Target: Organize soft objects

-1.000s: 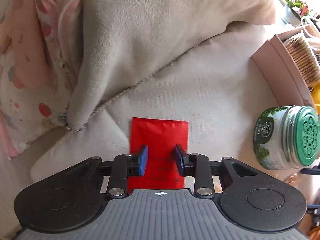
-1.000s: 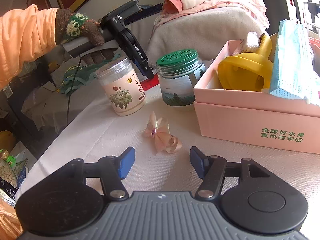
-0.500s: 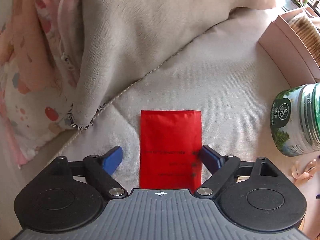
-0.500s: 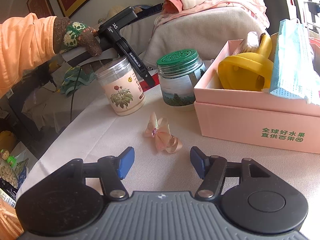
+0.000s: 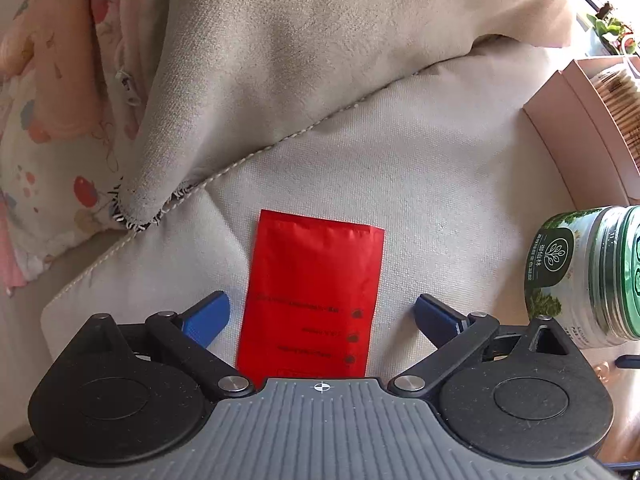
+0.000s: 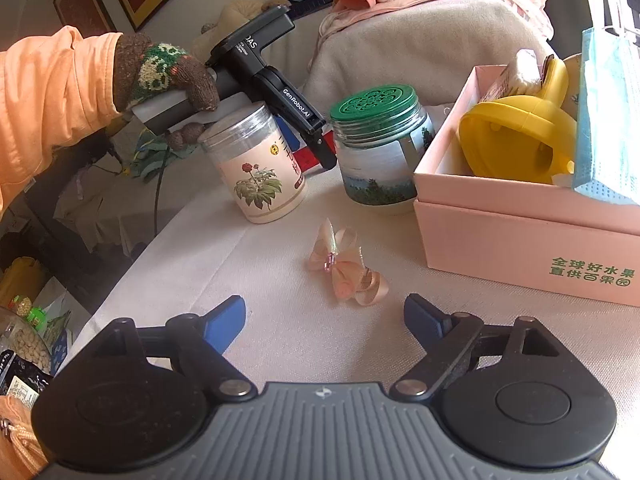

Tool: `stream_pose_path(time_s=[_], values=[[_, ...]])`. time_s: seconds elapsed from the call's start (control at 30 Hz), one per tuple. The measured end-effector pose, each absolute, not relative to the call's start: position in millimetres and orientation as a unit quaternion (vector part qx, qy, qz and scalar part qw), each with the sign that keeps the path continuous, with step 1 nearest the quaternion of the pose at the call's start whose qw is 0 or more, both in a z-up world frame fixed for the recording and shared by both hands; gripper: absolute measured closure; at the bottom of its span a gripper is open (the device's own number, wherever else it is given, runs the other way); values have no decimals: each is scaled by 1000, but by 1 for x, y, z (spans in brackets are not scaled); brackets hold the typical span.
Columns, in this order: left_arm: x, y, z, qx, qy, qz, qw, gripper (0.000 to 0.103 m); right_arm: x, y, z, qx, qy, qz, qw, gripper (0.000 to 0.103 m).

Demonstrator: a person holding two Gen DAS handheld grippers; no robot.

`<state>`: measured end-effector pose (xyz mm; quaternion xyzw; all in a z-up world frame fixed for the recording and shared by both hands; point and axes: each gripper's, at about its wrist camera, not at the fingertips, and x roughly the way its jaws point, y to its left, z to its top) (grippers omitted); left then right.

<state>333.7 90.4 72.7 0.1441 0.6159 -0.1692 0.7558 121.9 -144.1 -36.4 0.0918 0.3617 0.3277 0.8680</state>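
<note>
While the left gripper (image 5: 320, 314) points steeply down at the cream tablecloth (image 5: 440, 168), its blue jaws stand spread wide, one on each side of a flat red packet (image 5: 316, 280) without touching it; they have just been opening. The packet lies flat on the cloth near the table's back edge, its far end towards a grey blanket (image 5: 300, 52) that is draped over the cloth there. A pink flowered cloth (image 5: 52, 92) is bunched against the blanket's left side. At the right of this view stands a jar with a green lid (image 5: 592, 276), apart from the packet, and beyond it the corner of a pink box (image 5: 568, 128).

From the right wrist view, the right gripper (image 6: 324, 316) hangs over the front part of the tablecloth, jaws well apart and gripping nothing; they too have just been opening. Just beyond them lies a small pink ribbon bow (image 6: 344, 268) on the cloth, between the fingers' line and not touched. Behind the bow stand a clear-lidded jar with a flower label (image 6: 260, 172) on the left and the green-lidded jar on the right, near each other. The pink box sits along the right side of the table, holding a yellow plastic thing (image 6: 516, 136) and a blue face mask (image 6: 608, 120) that leans over its rim. A hand in a knitted glove (image 6: 164, 76), with an orange sleeve (image 6: 52, 96), grips the left gripper's handle above the flower jar.
</note>
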Motion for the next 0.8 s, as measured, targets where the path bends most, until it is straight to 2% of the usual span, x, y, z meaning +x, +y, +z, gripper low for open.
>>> stream_pose_path(time_s=[0.1,0.13,0.27,0.43,0.5,0.53,0.57,0.8], values=[[320,95,78,135,597,-166,773,4,120,-140,-34,86,373,326,864,11],[317,98,81,131,590,-163,780,9,121,-140,-33,93,379,329,860,8],[330,121,88,100,567,-154,803,45,123,-140,-31,106,400,336,846,7],[321,137,89,78,536,-156,826,51,114,-137,-13,78,402,318,855,7],[320,142,76,69,527,-156,833,58,108,-132,-4,46,401,309,861,7],[317,144,79,72,520,-152,837,77,106,-131,0,35,402,307,862,7],[315,151,81,78,513,-143,843,100,104,-131,3,27,403,305,862,7],[314,172,51,4,504,-185,843,98,111,-136,16,23,382,271,883,10]])
